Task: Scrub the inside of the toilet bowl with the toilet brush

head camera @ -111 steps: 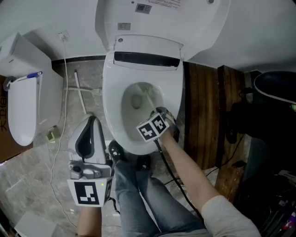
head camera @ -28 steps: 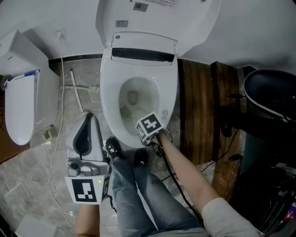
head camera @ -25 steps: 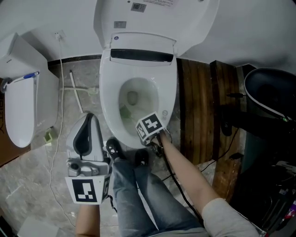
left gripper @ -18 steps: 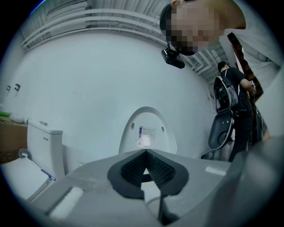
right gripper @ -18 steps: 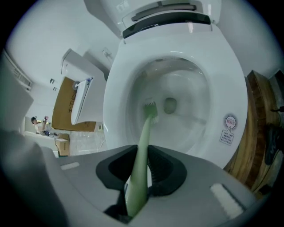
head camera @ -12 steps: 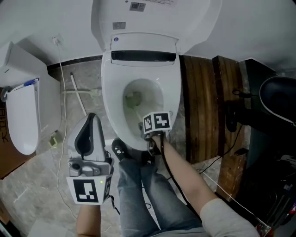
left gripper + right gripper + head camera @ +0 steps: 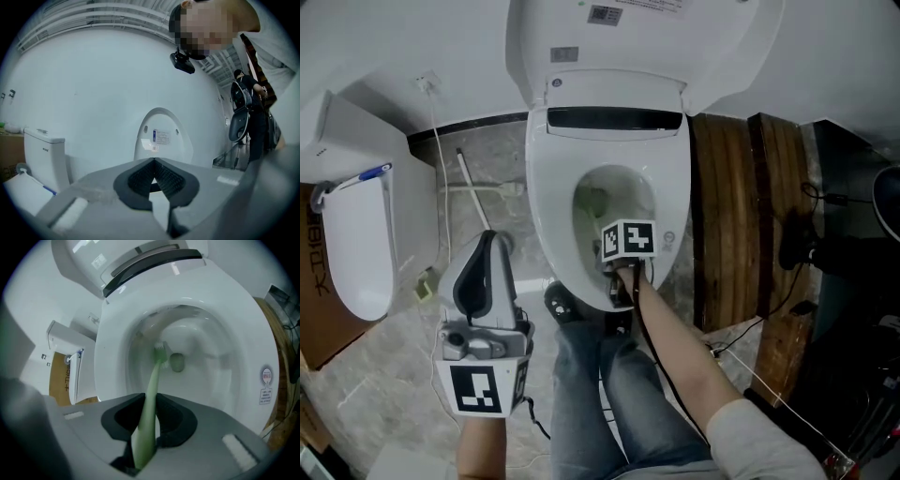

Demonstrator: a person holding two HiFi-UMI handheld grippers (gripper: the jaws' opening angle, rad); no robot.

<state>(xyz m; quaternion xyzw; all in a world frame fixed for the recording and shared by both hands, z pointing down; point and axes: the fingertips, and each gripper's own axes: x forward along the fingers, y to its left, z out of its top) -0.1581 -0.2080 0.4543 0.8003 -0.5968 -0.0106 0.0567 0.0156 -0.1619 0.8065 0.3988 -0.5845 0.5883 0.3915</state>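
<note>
The white toilet bowl stands open with its lid raised. My right gripper hangs over the bowl's front rim, shut on the pale green toilet brush handle. The brush head rests against the bowl's inner left wall, just left of the drain hole; in the head view the brush head shows green inside the bowl. My left gripper is held over the floor left of the toilet, jaws together and empty. The left gripper view looks at the raised lid.
A second white toilet stands at the left with a cable and a hose on the stone floor. Wooden boards lie right of the bowl, with dark gear beyond. The person's jeans-clad legs and black shoes are at the bowl's front.
The right gripper has shifted from the bowl's front-left rim towards its middle, and the brush head has swept up the left wall towards the back. The left gripper has stayed put.
</note>
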